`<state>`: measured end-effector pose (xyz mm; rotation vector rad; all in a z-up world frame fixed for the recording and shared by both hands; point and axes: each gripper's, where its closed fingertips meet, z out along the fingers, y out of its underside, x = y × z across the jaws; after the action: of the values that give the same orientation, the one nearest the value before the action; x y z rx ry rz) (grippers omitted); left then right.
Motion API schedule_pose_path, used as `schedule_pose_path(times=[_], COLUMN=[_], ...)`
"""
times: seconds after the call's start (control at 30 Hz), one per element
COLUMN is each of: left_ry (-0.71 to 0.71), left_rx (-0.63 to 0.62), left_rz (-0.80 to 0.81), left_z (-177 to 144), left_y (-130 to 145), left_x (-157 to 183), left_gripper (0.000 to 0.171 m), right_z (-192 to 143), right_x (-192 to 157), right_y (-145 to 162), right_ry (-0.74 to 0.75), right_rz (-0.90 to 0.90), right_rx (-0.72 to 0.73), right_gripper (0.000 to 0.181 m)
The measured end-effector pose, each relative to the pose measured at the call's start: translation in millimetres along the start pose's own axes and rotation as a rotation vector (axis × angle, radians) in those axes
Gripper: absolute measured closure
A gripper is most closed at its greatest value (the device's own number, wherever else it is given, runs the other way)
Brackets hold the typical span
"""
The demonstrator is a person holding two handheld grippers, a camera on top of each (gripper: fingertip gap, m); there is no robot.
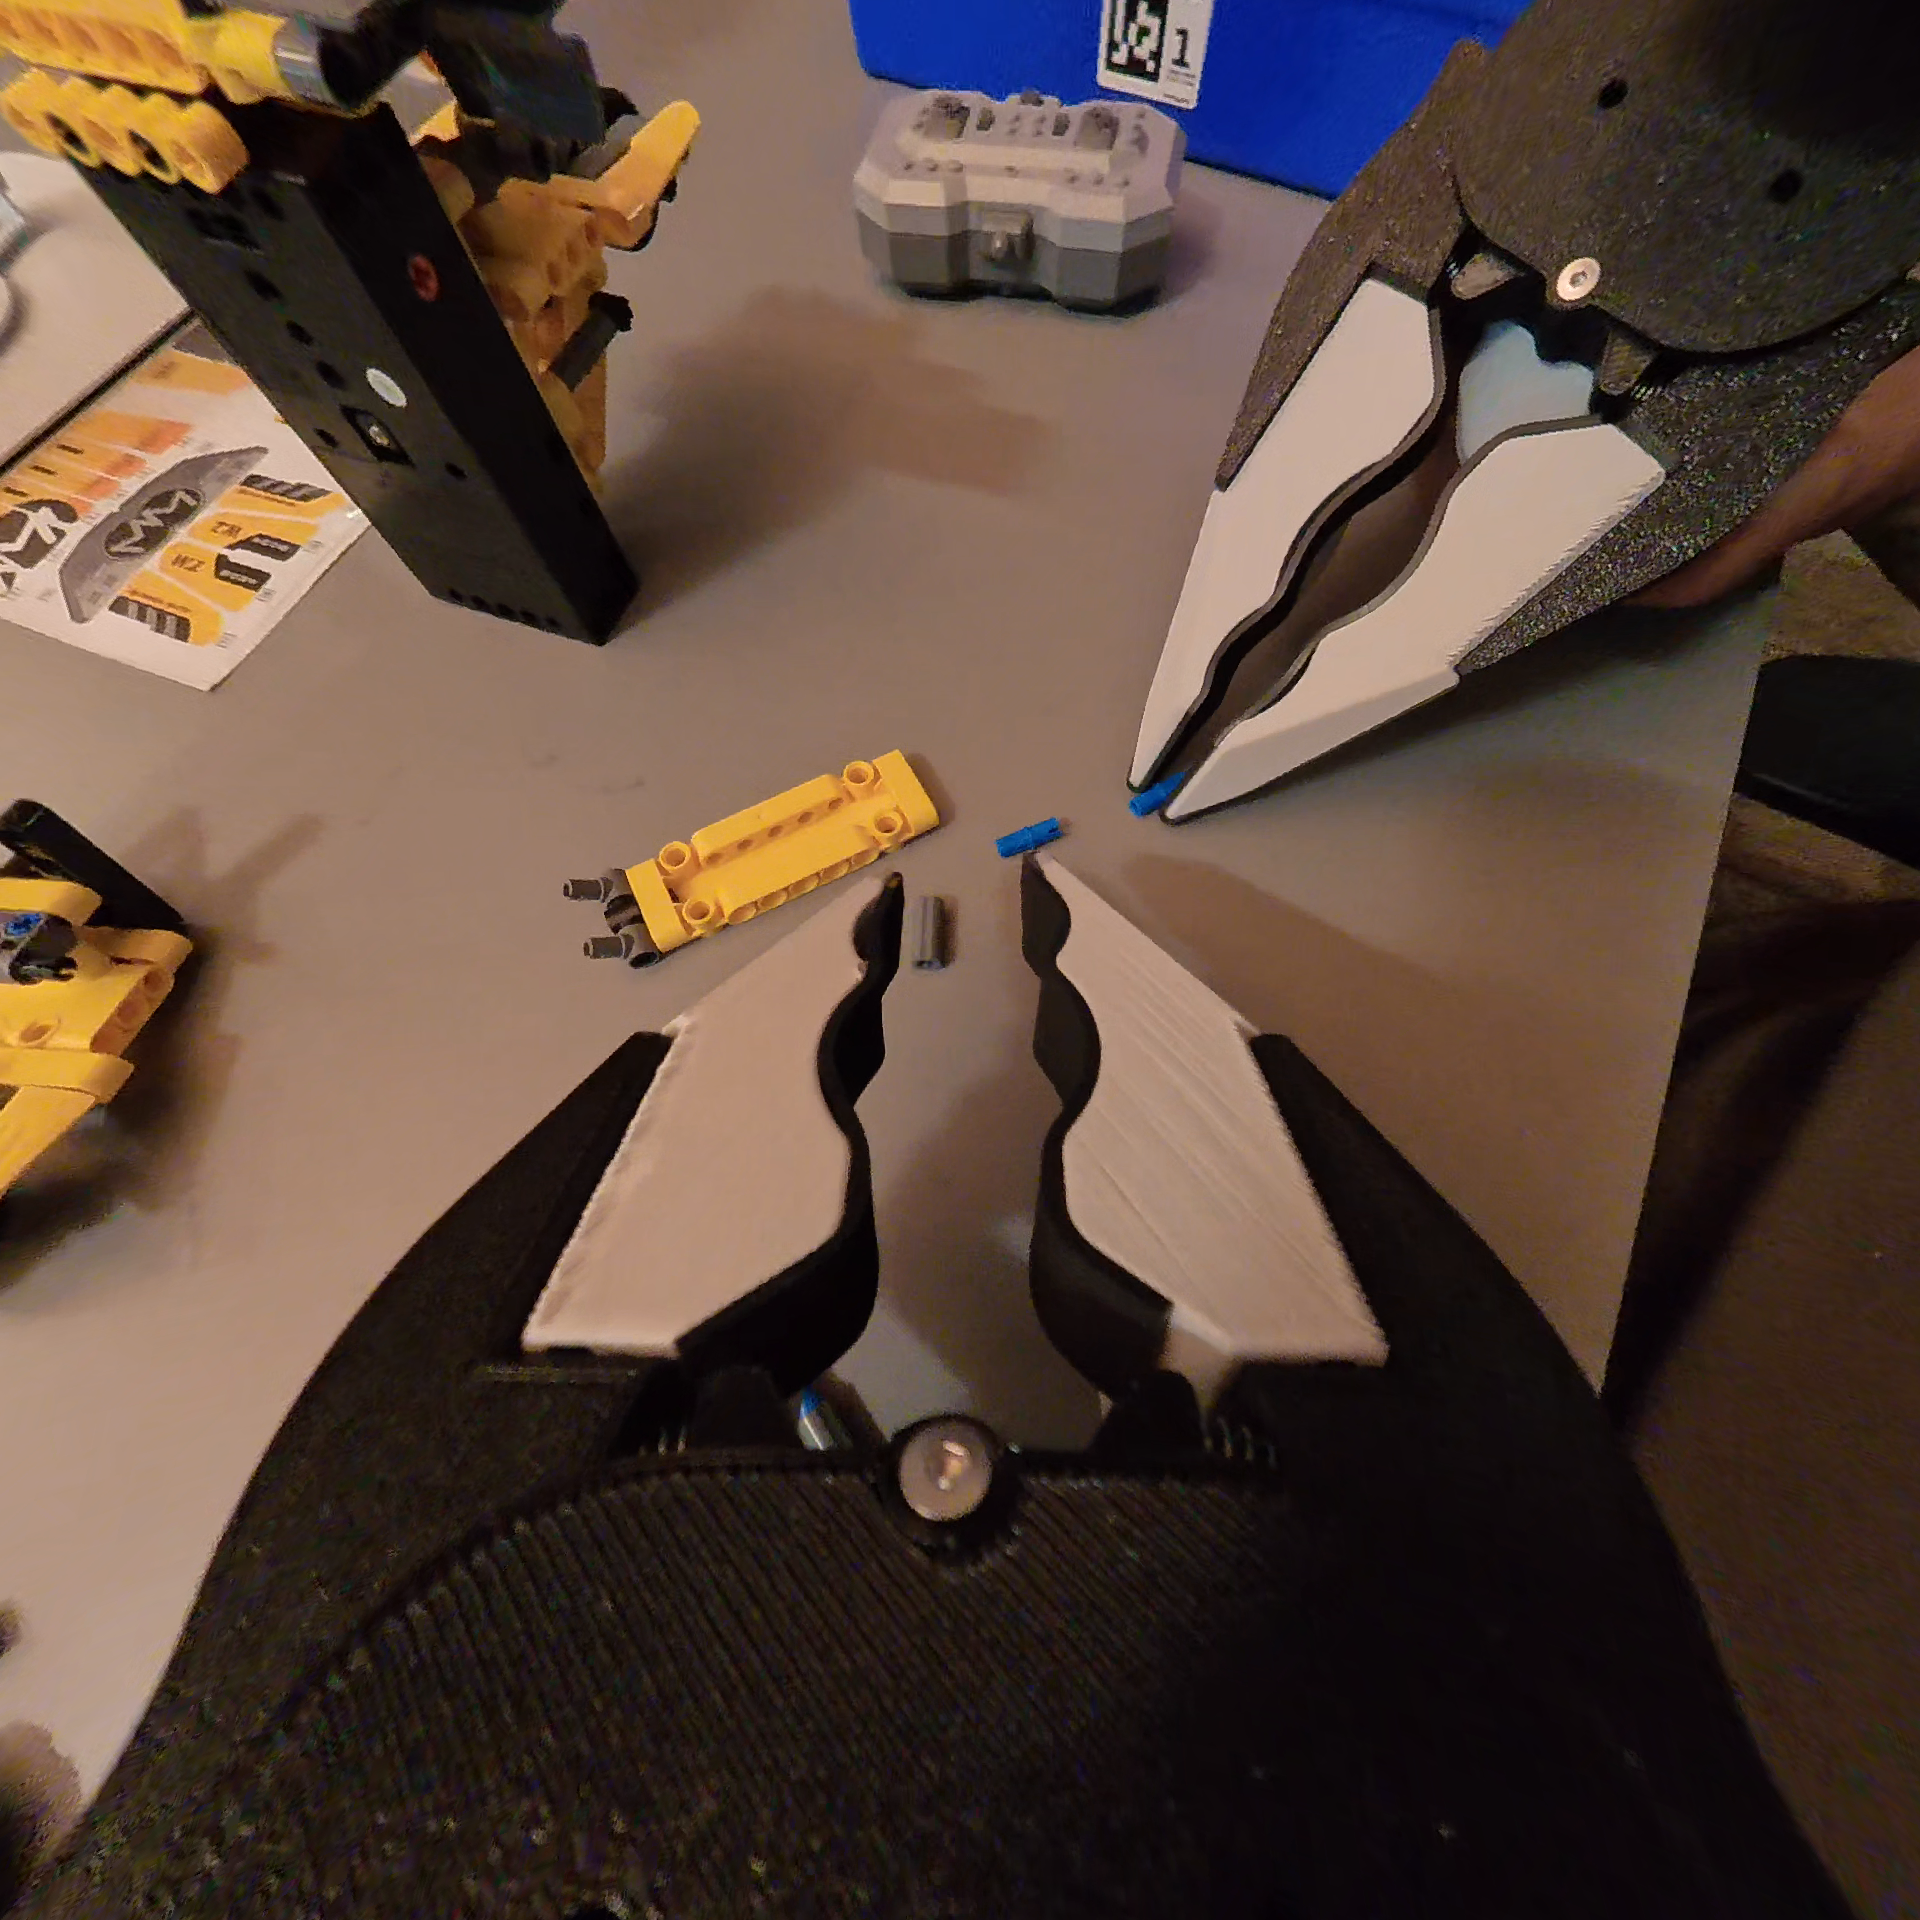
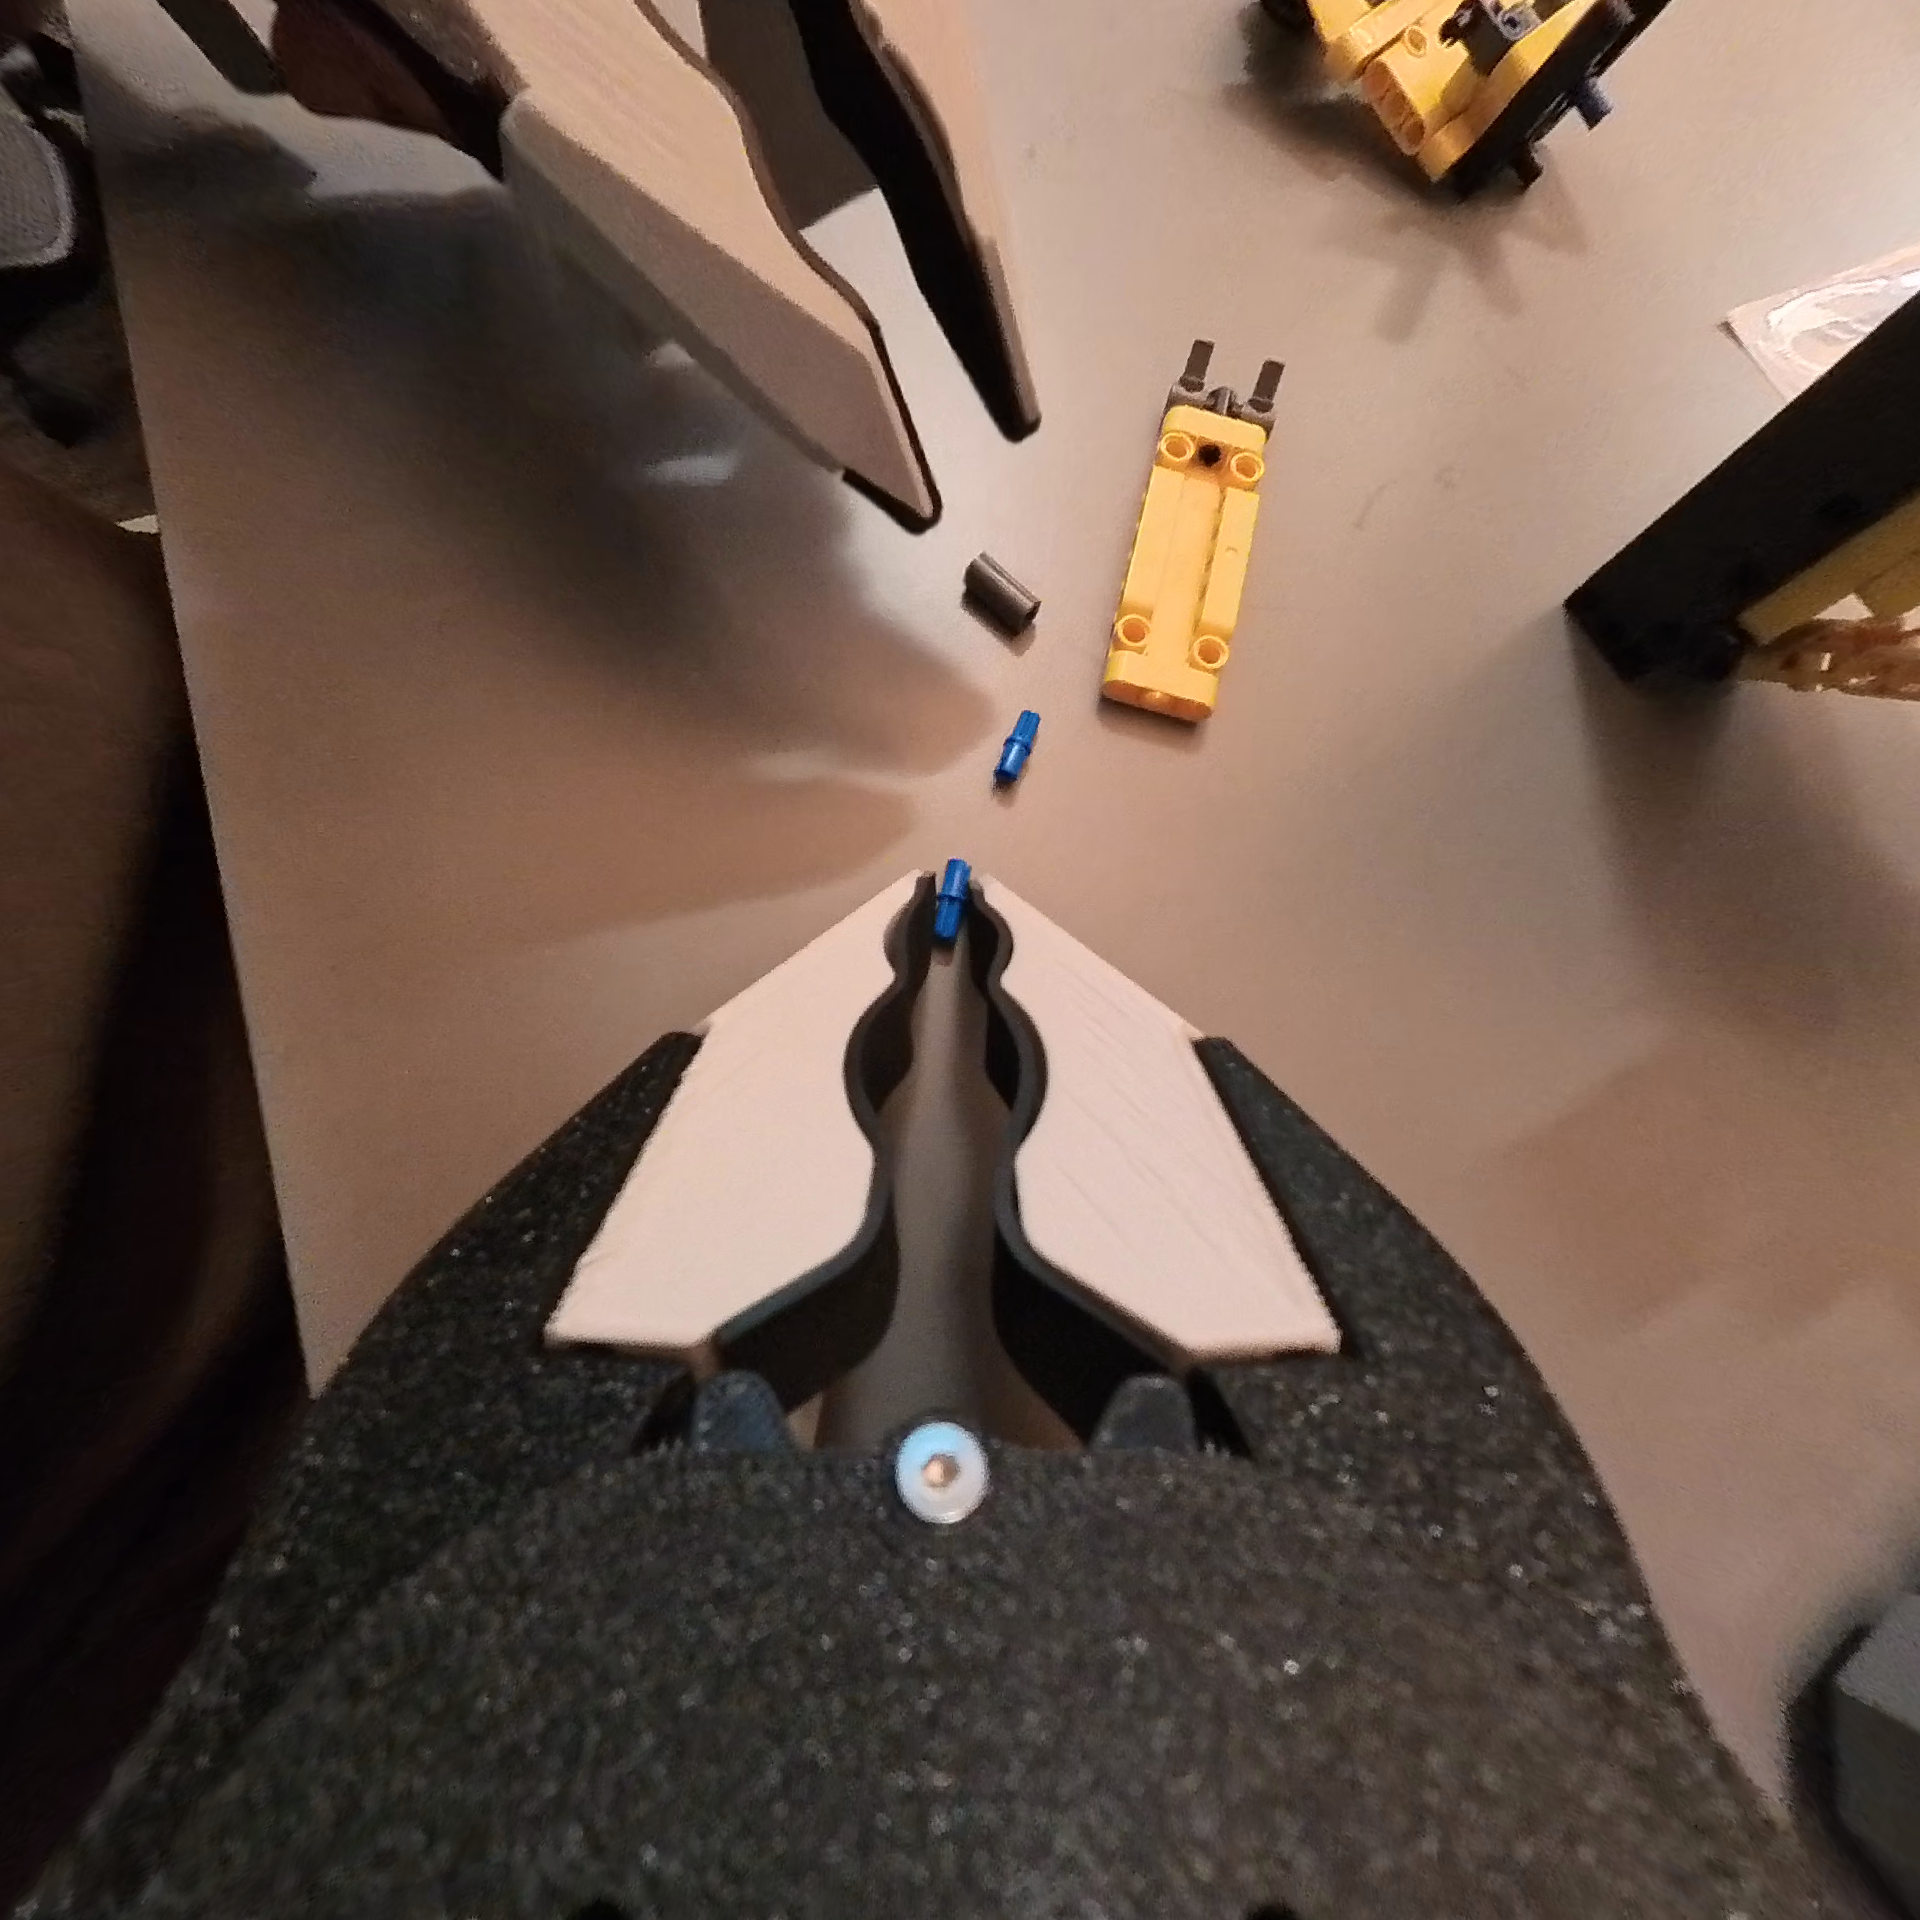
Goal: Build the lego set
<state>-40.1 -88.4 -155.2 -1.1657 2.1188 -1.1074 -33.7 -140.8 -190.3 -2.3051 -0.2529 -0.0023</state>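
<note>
My left gripper (image 1: 961, 871) is open, its tips low over the grey table, with a small dark grey tube (image 1: 928, 932) lying between the fingers. A yellow flat panel piece (image 1: 784, 850) with dark pins on one end lies just left of it. A loose blue pin (image 1: 1029, 837) lies just beyond the right fingertip. My right gripper (image 2: 951, 883) is shut on another blue pin (image 2: 949, 900) at its tips; it shows in the left wrist view (image 1: 1155, 798) too. From the right wrist view the loose blue pin (image 2: 1015, 760), grey tube (image 2: 1003, 594), yellow panel (image 2: 1184, 566) and left gripper (image 2: 971, 468) lie ahead.
A black and yellow brick-built model (image 1: 343, 312) stands at the back left on a sticker sheet (image 1: 156, 520). A grey battery box (image 1: 1018, 203) and a blue bin (image 1: 1195, 73) sit at the back. Another yellow assembly (image 1: 62, 997) lies at the left. The table edge (image 1: 1714, 935) runs along the right. Left tips to right tips: about 7 cm. Measured from the fingertips, the yellow assembly (image 1: 62, 997) is 20 cm or so from the left gripper and 25 cm from the right. Seen from the right wrist view (image 2: 1438, 55) as well.
</note>
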Motion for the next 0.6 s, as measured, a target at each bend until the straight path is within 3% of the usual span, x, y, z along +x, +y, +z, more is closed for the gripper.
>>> schedule_pose_path(times=[0.37, 0.6], left_ry=[-0.124, -0.097], left_rx=[-0.195, -0.205], left_rz=[0.041, 0.022], left_z=[19, 21], left_y=[30, 29], left_x=[-10, -6], left_gripper=[0.15, 0.153], right_z=[0, -1], right_x=[-3, -4], right_y=[-1, -1], right_ry=[-0.061, -0.088], right_rz=[0.03, 0.053], right_rx=[0.006, 0.009], right_gripper=[0.17, 0.168])
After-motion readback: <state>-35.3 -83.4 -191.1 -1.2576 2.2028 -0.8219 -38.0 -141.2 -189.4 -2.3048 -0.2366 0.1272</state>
